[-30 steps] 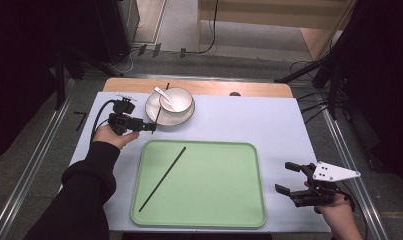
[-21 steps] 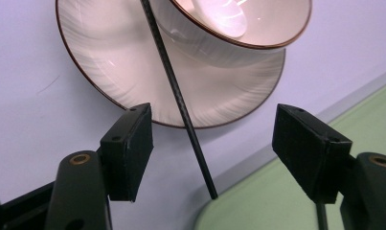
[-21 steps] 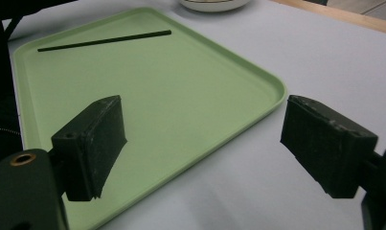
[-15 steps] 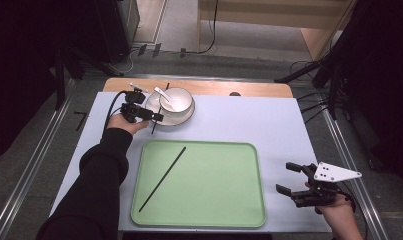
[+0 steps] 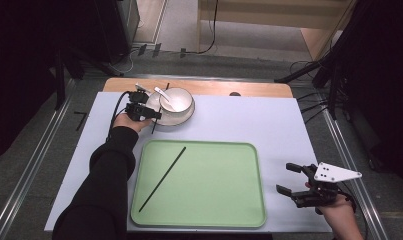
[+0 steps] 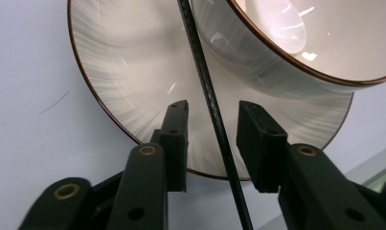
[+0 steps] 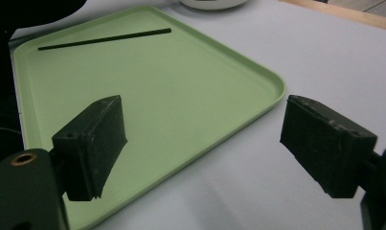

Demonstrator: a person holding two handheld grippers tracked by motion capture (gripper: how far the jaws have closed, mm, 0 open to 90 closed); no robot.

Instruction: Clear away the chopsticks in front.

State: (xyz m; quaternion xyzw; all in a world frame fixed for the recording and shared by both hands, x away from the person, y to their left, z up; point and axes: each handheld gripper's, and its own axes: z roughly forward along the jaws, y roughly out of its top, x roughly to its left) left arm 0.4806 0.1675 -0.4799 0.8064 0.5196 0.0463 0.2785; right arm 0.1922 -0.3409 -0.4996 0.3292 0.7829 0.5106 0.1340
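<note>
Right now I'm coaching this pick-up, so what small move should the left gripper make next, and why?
Probably finish closing. The left gripper has just been closing, and the thin black chopstick, lying across the white brown-rimmed plate beside the white bowl, sits between its jaws with a gap on each side, so the pads do not press it yet. Lift only once clamped.

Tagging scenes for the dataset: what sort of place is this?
Probably a lab or data-collection rig, not a real dining room: the white-covered table stands between metal floor rails, cables trail over the bare floor, and a green tray and bowl are staged on top.
</note>
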